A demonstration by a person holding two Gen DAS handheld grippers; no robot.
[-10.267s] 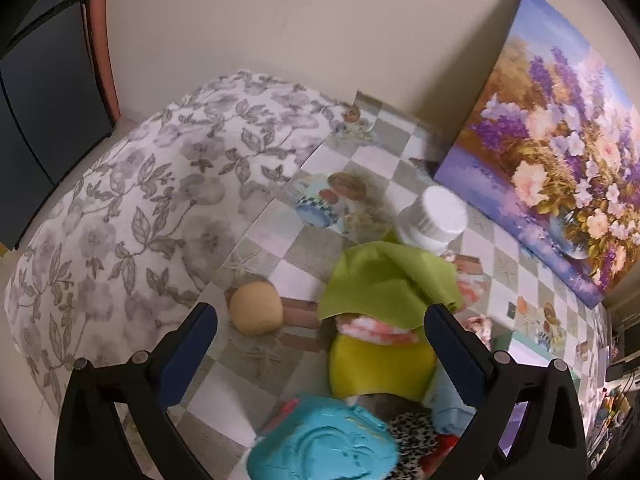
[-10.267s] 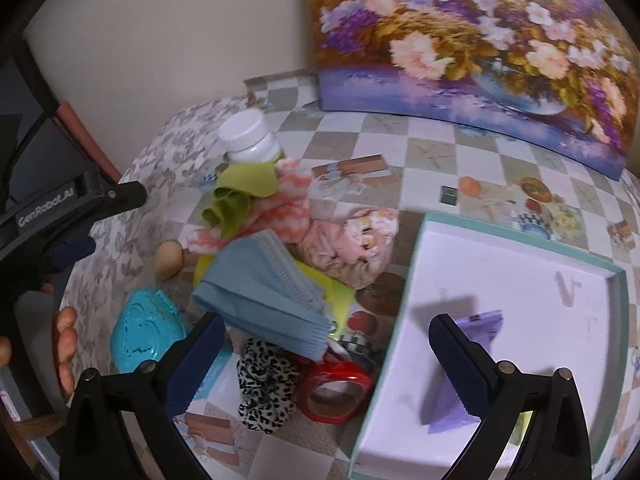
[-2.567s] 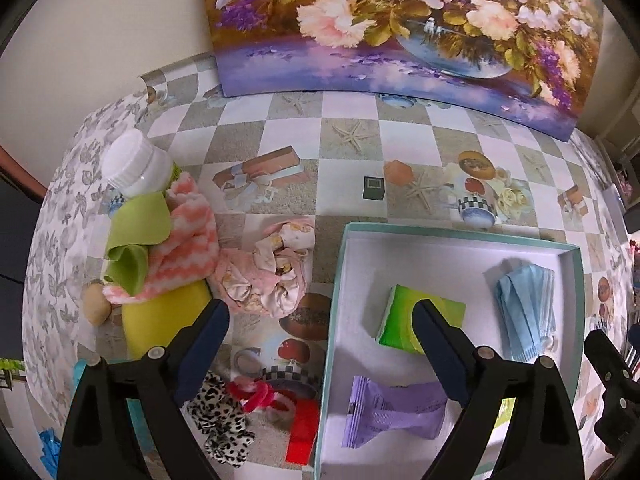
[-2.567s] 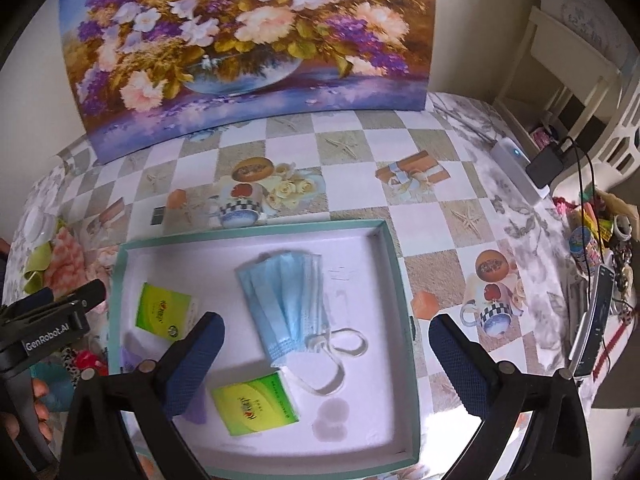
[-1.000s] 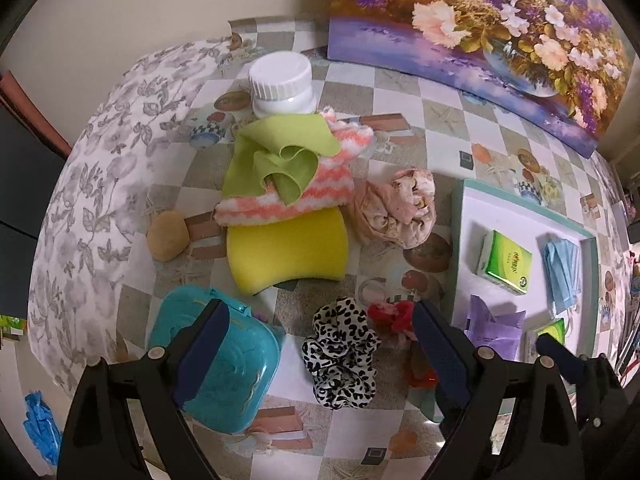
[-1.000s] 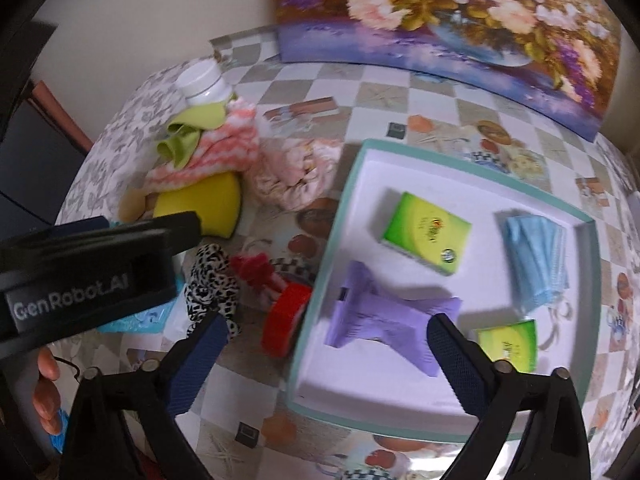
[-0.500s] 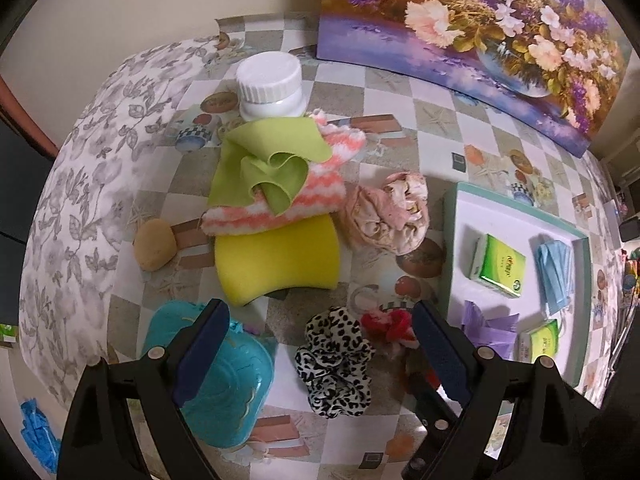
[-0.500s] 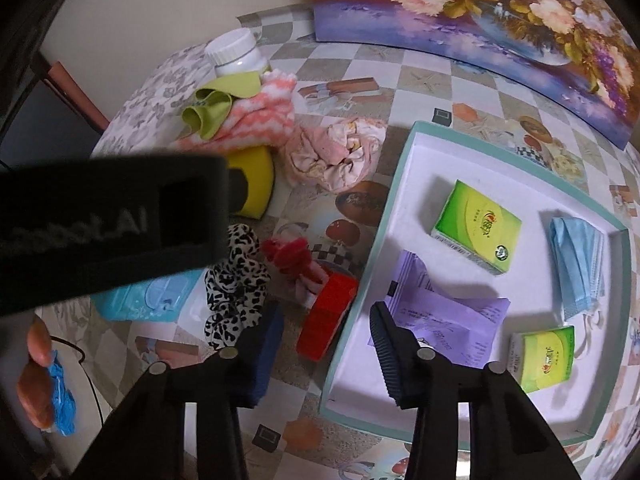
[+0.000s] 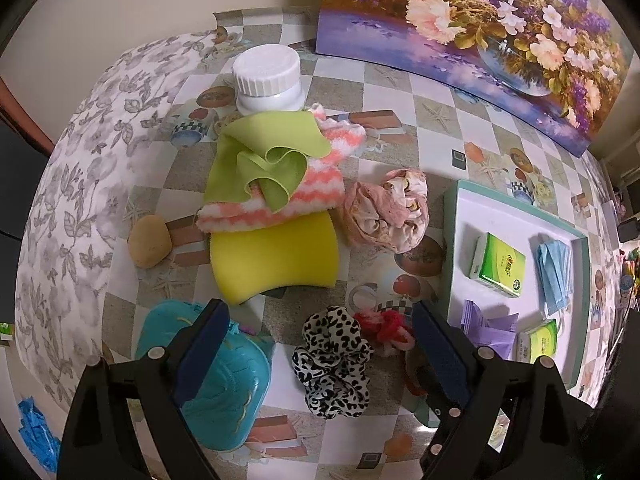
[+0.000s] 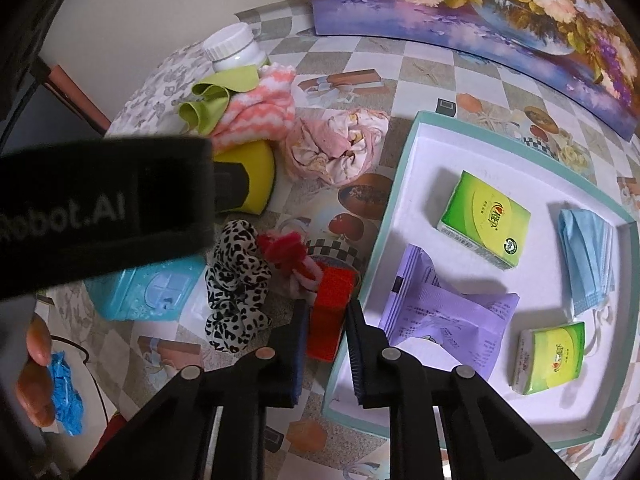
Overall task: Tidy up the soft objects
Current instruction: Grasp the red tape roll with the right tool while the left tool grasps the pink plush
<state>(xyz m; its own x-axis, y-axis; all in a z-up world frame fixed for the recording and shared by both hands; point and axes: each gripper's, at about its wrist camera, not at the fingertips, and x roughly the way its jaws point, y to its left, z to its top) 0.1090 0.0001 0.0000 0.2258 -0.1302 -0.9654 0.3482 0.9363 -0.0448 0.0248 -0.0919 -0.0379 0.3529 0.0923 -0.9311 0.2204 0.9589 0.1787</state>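
The right tool is closing on the red thing beside the tray; its thin edge may slip. The left tool hangs released.

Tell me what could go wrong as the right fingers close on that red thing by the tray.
1. The right gripper is closing around the red object, whose far end touches the red scrunchie; lifting may drag it along.
2. It sits against the tray wall, so a finger could catch the rim.
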